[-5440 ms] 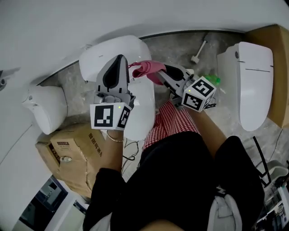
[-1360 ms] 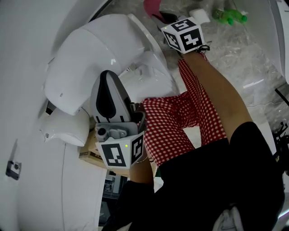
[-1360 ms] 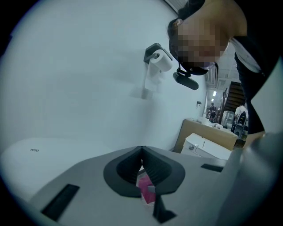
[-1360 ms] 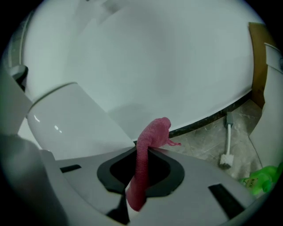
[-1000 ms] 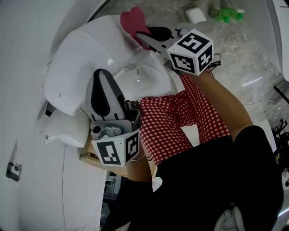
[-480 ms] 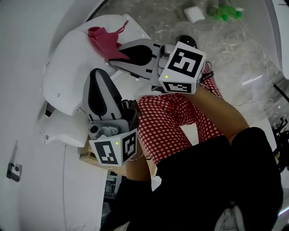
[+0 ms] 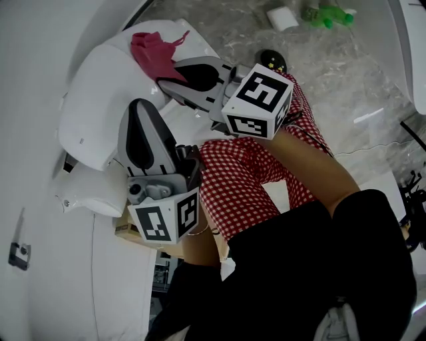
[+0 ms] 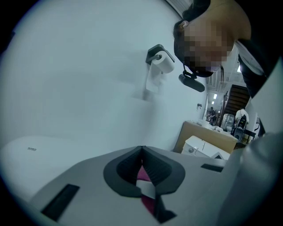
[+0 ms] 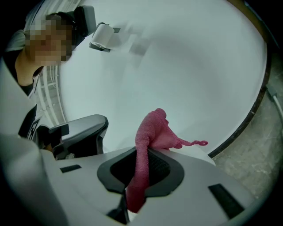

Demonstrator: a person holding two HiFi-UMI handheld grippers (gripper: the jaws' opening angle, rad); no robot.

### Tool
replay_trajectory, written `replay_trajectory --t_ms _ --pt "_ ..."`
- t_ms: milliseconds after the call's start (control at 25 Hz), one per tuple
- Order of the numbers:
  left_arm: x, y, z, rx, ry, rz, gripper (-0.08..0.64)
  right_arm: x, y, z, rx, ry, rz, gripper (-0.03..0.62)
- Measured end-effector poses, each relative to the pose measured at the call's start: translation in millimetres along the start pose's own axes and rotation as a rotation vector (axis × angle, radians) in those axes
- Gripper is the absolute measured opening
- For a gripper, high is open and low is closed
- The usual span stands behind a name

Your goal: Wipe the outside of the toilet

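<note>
Grey marbled floor lies open on the right of the head view, while a white wall closes in the left. Nearest, a leg in red-and-white checked trousers point(image 7: 253, 180) stands just beside the glossy white ceramic toilet point(image 7: 93, 100), so that side is tight. Two tools show. The left tool point(image 7: 136, 110) is over the toilet's near edge, its jaws pressed together on nothing. Beyond it, the right tool point(image 7: 165, 65) is clenched on the single crumpled pink cloth point(image 7: 152, 48), held over the toilet's far edge near the wall; whether the cloth touches the surface cannot be told. Farther off, on bare floor well apart from the toilet, lie one small white box point(image 7: 282, 18) and green plastic bottles point(image 7: 326, 14), too small to count.
</note>
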State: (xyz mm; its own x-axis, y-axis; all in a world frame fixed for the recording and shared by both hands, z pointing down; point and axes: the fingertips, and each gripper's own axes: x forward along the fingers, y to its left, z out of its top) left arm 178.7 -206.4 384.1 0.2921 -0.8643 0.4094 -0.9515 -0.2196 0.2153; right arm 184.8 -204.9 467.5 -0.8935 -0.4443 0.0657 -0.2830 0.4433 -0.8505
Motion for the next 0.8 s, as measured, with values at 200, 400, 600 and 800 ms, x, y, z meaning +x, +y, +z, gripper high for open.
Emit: replay_trajectory --t_ms 200,400,600,800 --pt "-3.1 1.4 -4.1 -0.028 0.006 -0.001 0.009 1.5 -8.9 -5.3 0.022 -0.015 -0.043 0.054" --pt "-4.9 4.2 1.8 -0.031 -0.002 -0.007 0.009 5.8 -31.7 -17.2 0.042 0.022 -0.118 0.054" --pt "-2.6 0.9 -3.9 -0.037 0.004 -0.004 0.009 3.1 -63.2 -33.4 0.022 0.102 -0.18 0.054" --pt "-3.7 0.1 -8.0 -0.039 0.009 -0.001 0.009 0.2 -88.3 -49.2 0.006 0.177 -0.216 0.054"
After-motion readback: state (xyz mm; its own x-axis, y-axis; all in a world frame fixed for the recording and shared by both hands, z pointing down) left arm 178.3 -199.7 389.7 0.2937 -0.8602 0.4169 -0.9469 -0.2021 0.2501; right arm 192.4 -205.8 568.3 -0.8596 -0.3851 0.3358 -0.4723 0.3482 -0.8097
